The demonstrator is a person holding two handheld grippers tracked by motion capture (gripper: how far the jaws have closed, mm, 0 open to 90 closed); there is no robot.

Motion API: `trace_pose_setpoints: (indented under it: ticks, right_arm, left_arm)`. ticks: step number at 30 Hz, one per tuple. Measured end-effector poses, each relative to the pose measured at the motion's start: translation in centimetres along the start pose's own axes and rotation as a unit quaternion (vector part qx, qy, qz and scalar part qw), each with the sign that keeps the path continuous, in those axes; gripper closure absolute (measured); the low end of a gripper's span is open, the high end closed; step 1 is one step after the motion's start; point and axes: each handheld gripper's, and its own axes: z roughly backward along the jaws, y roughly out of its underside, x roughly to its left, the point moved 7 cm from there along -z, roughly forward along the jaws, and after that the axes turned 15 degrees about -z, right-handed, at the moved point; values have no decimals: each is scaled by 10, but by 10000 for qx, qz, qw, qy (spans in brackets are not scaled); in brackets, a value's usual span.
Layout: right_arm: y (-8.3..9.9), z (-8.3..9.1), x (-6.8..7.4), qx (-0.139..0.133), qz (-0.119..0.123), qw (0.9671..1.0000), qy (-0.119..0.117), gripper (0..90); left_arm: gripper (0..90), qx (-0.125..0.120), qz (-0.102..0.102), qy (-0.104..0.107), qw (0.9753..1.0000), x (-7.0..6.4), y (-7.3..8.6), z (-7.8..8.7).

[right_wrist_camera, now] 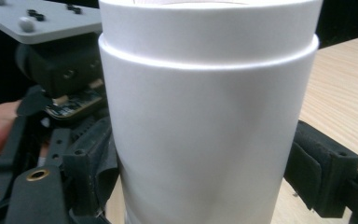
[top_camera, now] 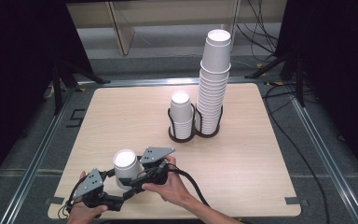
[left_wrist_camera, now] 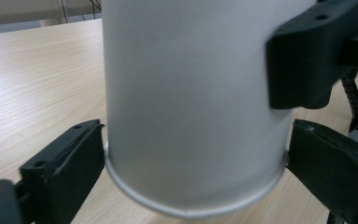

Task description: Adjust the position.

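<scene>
An upside-down white paper cup [top_camera: 125,162] stands near the front left of the wooden table [top_camera: 242,177]. Both grippers close on it from the person's side. My left gripper [top_camera: 114,186] has its jaws against the rolled rim at the bottom of the cup [left_wrist_camera: 191,93], one on each side [left_wrist_camera: 193,172]. My right gripper [top_camera: 137,175] clasps the cup wall [right_wrist_camera: 205,130] higher up, jaws pressed on both sides [right_wrist_camera: 205,172]. In the right gripper view a rim line crosses the cup near its top, as of one cup nested on another.
A black wire holder [top_camera: 193,134] at the table's middle carries a short stack of inverted cups [top_camera: 182,116] and a tall stack [top_camera: 213,79]. Cables trail over the floor at the back right. A wooden shelf frame [top_camera: 121,28] stands beyond the table.
</scene>
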Motion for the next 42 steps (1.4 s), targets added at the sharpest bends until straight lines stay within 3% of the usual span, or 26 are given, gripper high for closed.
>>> trace_pose_setpoints:
  ticks: [3,4,7,10,16,20,22,29,32,34,38,39,42]
  right_arm:
    - [-1,0,1,-7,48,10000,24,196]
    - [-1,-3,4,-64,52,9999,-75,196]
    - [0,-4,6,5,-35,10000,-79,196]
    - [0,-5,7,-24,44,9999,-110,196]
    - [2,-4,6,37,-71,9999,-128,194]
    - [3,-5,5,10,-96,9999,-141,185]
    - [3,-4,6,34,-220,9997,-143,176]
    - [-10,4,6,-185,-106,9995,-231,157]
    - [-14,9,7,-125,-73,9996,-225,155]
    - [-23,17,8,-9,96,9998,-179,154]
    - [-29,25,9,295,206,9991,-223,155]
    - [-30,30,8,574,338,9974,-260,155]
    - [-29,33,7,813,444,9953,-283,156]
  left_arm:
    - [9,99,30,-18,9999,0,0,1]
    - [3,110,22,-34,9999,0,0,1]
    - [0,-56,38,-3,10000,-1,-1,-1]
    - [0,28,78,-28,10000,-1,-1,1]
    - [41,21,85,-107,9999,0,-1,3]
    - [60,44,196,-93,9998,1,-1,3]
    - [73,39,217,-85,9997,1,-1,4]
    - [102,-101,69,-135,9998,3,-2,4]
    - [103,-1,-86,-134,9999,4,-2,5]
    - [106,183,-199,-139,9995,2,0,6]
    - [110,216,-349,-69,9991,0,1,3]
    - [111,290,-407,-38,9987,-1,2,2]
    - [113,403,-544,-24,9977,-2,3,2]
